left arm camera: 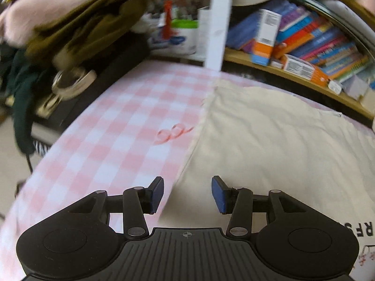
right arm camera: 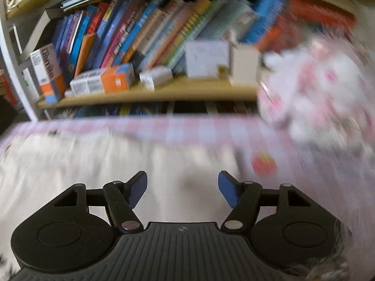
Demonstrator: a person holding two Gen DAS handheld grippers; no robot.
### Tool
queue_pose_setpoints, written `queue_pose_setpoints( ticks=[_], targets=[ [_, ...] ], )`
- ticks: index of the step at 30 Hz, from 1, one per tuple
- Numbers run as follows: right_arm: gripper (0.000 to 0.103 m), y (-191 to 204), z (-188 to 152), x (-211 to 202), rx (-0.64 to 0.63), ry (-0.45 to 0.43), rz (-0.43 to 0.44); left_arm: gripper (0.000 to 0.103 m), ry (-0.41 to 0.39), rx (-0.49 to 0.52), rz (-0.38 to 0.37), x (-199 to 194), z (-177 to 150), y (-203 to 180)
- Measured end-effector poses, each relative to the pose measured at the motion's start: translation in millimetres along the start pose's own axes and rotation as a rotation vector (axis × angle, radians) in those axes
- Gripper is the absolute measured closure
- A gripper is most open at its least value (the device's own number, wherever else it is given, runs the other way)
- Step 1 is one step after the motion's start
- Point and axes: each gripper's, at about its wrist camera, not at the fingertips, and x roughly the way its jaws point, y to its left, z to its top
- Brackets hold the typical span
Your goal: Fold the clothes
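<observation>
A: Where is the garment?

B: A cream T-shirt (left arm camera: 269, 140) lies spread flat on the pink-and-white checked bedsheet (left arm camera: 112, 128). In the left wrist view it fills the frame from about twelve o'clock round to four, with its straight side edge running from the centre down toward six. Dark printed letters show on it at the four o'clock edge.

A: And the left gripper (left arm camera: 187, 193)?

B: Its blue pads (left arm camera: 157, 193) stand wide apart with nothing between them. It sits over that side edge: one pad above the checked sheet, the other above the cream cloth. Whether either touches the fabric, I cannot tell.

A: The right gripper (right arm camera: 182, 188)?

B: Also spread wide and empty, above the shirt (right arm camera: 82, 164), which covers the frame from nine o'clock to the centre. That view is heavily blurred.

A: Anything around the bed?

B: A bookshelf (right arm camera: 150, 92) packed with leaning books (right arm camera: 131, 28) at twelve o'clock in the right view, and a white-and-pink fluffy shape (right arm camera: 314, 93) at two o'clock, too smeared to name. In the left view, an olive-brown garment (left arm camera: 89, 23) sits at eleven o'clock.
</observation>
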Motion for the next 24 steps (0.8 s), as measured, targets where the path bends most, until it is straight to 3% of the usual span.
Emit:
queue_pose_setpoints(
  ticks=[5, 12, 15, 19, 24],
  targets=[
    [0.038, -28, -52, -57, 0.165, 0.088, -0.027, 0.058, 0.056, -0.24, -0.113, -5, -17, 29],
    [0.038, -53, -106, -119, 0.607, 0.158, 0.046, 0.058, 0.134, -0.681, -0.323, 3, -43, 70],
    [0.038, -53, -125, -129, 0.765, 0.188, 0.094, 0.058, 0.127, -0.887, -0.37, 14, -51, 85],
    [0.041, -52, -143, -135, 0.967, 0.184, 0.172, 0.058, 0.111, -0.915, -0.371, 20, -50, 87],
    [0.058, -54, -153, -127, 1.107, 0.148, 0.193, 0.059, 0.092, -1.01, -0.389, 27, -53, 91]
  ],
)
